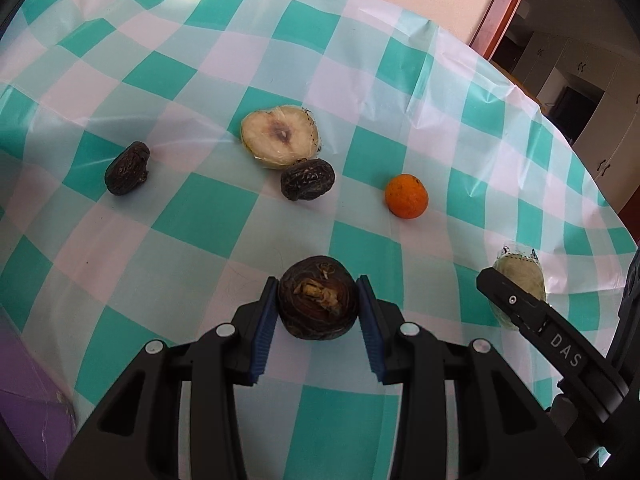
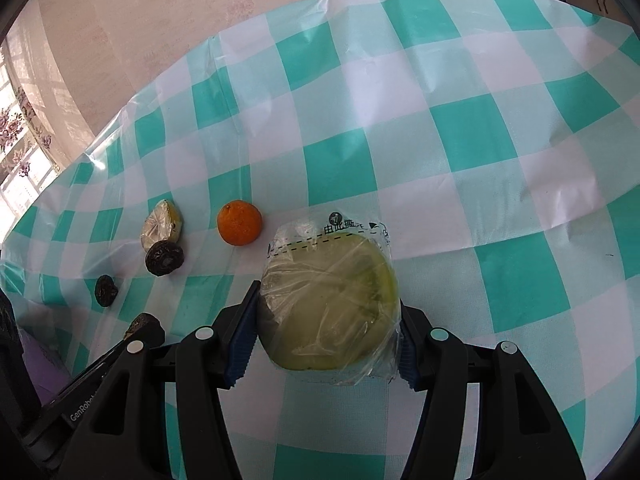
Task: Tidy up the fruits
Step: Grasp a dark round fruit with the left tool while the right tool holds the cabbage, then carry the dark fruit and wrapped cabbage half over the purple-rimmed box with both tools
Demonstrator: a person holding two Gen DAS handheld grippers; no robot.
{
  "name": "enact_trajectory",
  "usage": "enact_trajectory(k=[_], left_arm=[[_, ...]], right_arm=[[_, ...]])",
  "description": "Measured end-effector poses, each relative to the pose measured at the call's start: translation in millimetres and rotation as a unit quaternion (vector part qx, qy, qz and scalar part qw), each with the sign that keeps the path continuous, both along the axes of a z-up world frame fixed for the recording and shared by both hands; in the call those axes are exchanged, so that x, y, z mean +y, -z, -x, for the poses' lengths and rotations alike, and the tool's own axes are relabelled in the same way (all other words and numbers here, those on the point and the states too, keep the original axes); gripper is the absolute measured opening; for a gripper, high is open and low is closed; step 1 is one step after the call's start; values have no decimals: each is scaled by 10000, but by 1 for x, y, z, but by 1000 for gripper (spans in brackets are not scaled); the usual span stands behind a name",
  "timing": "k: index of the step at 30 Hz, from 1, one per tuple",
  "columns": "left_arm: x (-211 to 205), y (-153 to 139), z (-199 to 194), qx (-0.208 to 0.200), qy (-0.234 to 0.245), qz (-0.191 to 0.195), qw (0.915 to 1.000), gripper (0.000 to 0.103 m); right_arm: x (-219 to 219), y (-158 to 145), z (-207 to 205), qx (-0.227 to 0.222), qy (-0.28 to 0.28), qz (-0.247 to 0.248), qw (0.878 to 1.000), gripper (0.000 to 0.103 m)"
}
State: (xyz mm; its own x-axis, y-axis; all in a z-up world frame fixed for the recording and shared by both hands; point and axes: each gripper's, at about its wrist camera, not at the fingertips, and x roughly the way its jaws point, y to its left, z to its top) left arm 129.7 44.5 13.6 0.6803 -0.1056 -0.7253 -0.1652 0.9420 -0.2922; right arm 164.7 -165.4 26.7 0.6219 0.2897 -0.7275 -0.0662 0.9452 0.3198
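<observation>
Far left on the checked tablecloth (image 1: pixel 192 216): a wrinkled dark fruit (image 1: pixel 127 168) lying alone, well apart from the rest. Further right, a wrapped half fruit (image 1: pixel 280 136), cut face up, touching or just beside a second dark wrinkled fruit (image 1: pixel 307 180); then a small orange (image 1: pixel 406 196) near them, standing free. Nearest the left wrist camera, the left gripper (image 1: pixel 318 304) closed to a moderate gap, blue pads pressed on either side of a round brown fruit (image 1: pixel 317 300), seemingly a firm grasp. At the right, the right gripper (image 2: pixel 328 320) spread wide and clamped across a film-wrapped green fruit half (image 2: pixel 330 300), pads against the plastic. Probably best to lift both straight up, squeezing gently: slippery film, soft flesh. No bowl or tray in view, so destination unknown; better kept clear of the orange when carrying across.
</observation>
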Motion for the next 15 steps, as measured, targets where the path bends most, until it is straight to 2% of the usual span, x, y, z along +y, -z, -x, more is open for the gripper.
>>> enact_trajectory(k=[11,15], left_arm=[[3,2,63,-44,143,103,9998,39],[2,3,89,-48,204,14,9998,39]], right_arm=[[19,0,71,-15,-237,29,9997,57],[20,-1,101,39,-279,104,9995,57]])
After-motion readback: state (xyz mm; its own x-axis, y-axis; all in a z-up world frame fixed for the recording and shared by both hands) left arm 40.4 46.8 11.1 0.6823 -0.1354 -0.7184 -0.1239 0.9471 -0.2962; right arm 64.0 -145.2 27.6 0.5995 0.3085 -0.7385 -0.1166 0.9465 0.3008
